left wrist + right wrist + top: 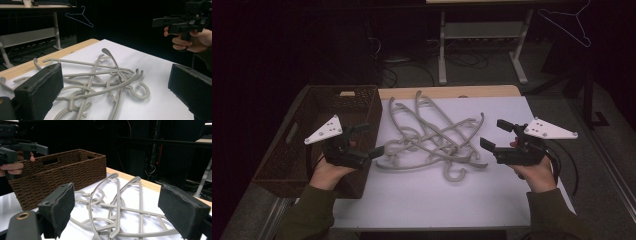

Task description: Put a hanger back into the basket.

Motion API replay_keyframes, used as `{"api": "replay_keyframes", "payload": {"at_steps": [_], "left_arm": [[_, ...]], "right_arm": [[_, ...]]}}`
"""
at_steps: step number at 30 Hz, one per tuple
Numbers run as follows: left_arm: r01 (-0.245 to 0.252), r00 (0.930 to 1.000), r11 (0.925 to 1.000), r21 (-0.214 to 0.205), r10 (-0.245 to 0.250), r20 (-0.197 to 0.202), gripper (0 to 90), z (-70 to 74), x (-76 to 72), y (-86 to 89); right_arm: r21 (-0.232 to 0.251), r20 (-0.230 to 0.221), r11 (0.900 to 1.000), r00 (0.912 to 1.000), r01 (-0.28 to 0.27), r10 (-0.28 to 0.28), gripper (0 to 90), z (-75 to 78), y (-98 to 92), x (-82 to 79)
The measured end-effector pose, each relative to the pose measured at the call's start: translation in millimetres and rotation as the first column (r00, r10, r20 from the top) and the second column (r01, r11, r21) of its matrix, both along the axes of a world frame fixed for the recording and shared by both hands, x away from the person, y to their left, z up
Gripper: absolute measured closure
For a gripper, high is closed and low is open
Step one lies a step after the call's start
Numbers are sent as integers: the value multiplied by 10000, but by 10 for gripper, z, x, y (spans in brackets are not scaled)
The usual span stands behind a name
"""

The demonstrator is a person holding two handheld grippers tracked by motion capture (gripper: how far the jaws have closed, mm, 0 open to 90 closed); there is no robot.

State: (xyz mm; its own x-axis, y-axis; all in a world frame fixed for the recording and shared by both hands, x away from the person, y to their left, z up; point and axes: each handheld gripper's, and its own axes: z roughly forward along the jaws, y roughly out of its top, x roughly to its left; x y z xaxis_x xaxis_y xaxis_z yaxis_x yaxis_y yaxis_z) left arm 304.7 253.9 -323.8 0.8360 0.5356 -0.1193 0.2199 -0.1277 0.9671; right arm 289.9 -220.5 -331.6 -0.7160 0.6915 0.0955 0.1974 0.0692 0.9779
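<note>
None of the grey hangers has gone into the brown basket yet; all lie tangled mid-table, so the job looks barely begun. Left gripper and right gripper flank the pile, jaws apart, holding nothing.

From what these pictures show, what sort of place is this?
Probably a lab or workshop set up for recording, not a home: a white-topped table with tangled grey plastic hangers and a brown woven basket, adjustable desk legs and loose floor cables behind, dark surroundings.
</note>
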Motion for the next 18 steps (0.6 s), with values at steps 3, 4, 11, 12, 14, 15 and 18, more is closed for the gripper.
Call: {"api": "replay_keyframes", "payload": {"at_steps": [3, 4, 11, 12, 14, 15, 18], "left_arm": [[85, 10000, 9999, 81, -85, -5, 0, 35, -13, -33], [87, 10000, 9999, 102, -87, -37, 0, 45, -17, -52], [358, 9987, 9986, 396, -343, -383, 0, 55, -32, -219], [407, 9984, 9980, 485, -387, -418, 0, 47, -30, -247], [474, 9974, 9972, 572, -441, -577, 0, 22, -30, -308], [522, 9967, 9968, 605, -483, -650, 0, 3, -25, -338], [667, 9940, 9946, 796, -592, -924, 20, -61, -14, -419]], "right_arm": [[-31, -154, 10000, 9999, -2, 2, 131, 5, 6, -5], [-140, -146, 9999, 9999, 11, -13, 131, 3, 6, 1], [-775, -665, 9969, 9978, -95, 44, 131, -38, 46, 54], [-820, -738, 9965, 9972, -168, 107, 131, -42, 59, 60], [-931, -821, 9953, 9965, -249, 173, 131, -52, 86, 76], [-1008, -808, 9945, 9965, -295, 213, 131, -58, 98, 88], [-1212, -1010, 9913, 9941, -520, 398, 131, -79, 155, 127]]}}
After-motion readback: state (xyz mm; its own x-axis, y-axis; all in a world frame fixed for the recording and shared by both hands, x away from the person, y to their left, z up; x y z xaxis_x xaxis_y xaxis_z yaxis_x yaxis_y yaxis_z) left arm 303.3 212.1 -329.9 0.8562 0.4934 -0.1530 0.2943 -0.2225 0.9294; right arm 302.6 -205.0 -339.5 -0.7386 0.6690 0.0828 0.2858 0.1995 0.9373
